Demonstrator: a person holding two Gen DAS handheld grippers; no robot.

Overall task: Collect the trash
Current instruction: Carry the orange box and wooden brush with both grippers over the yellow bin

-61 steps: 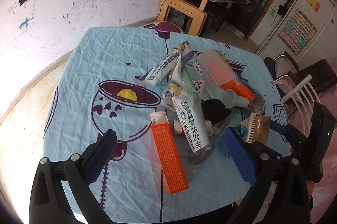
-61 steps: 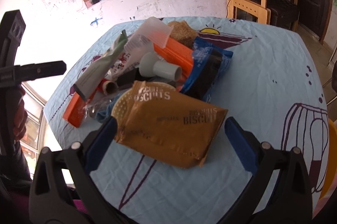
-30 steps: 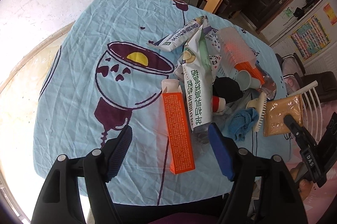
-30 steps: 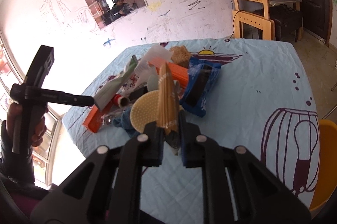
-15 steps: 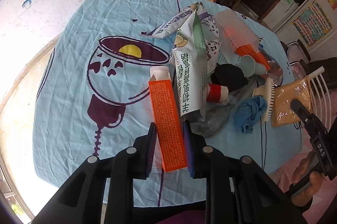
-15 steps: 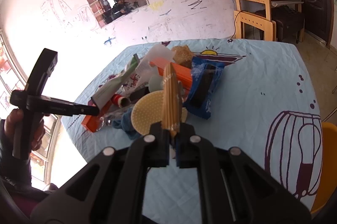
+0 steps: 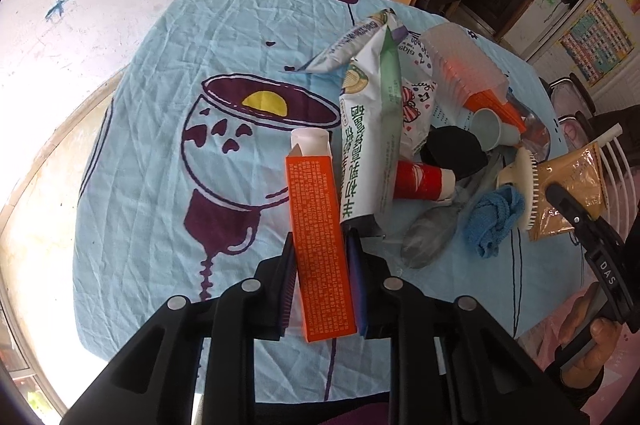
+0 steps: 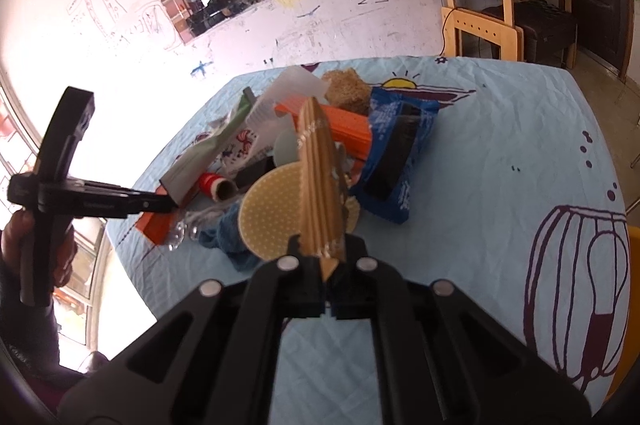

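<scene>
Trash pile point(image 7: 420, 145) heaped toward one side of the light-blue tablecloth point(image 7: 160, 105), with two pieces now taken in hand. Orange carton point(image 7: 320, 245), lying loose between wide-spread fingers a second ago, now pinched across its near half by the left gripper point(image 7: 321, 239), pads pressed on both long sides, far end close beside the green-and-white pouch point(image 7: 372, 129). Biscuit packet point(image 8: 320, 185), flat on the cloth two seconds back, now held up edge-on at the pile's near side in the right gripper point(image 8: 323, 245), just now closing tighter on the foil squeezed between the jaws. Means both hands loaded, so probably time to carry off to a bin, none in view. Counted: two cartons, the held one and a second orange carton point(image 8: 340, 123) in the pile; two printed pouches; one brown packet; one blue wrapper point(image 8: 396, 153); one red roll point(image 7: 420, 181); one blue cloth point(image 7: 492, 221); one round yellow scrubber point(image 8: 272, 209); one pale cup point(image 7: 490, 129); one tan sponge point(image 8: 346, 91).
</scene>
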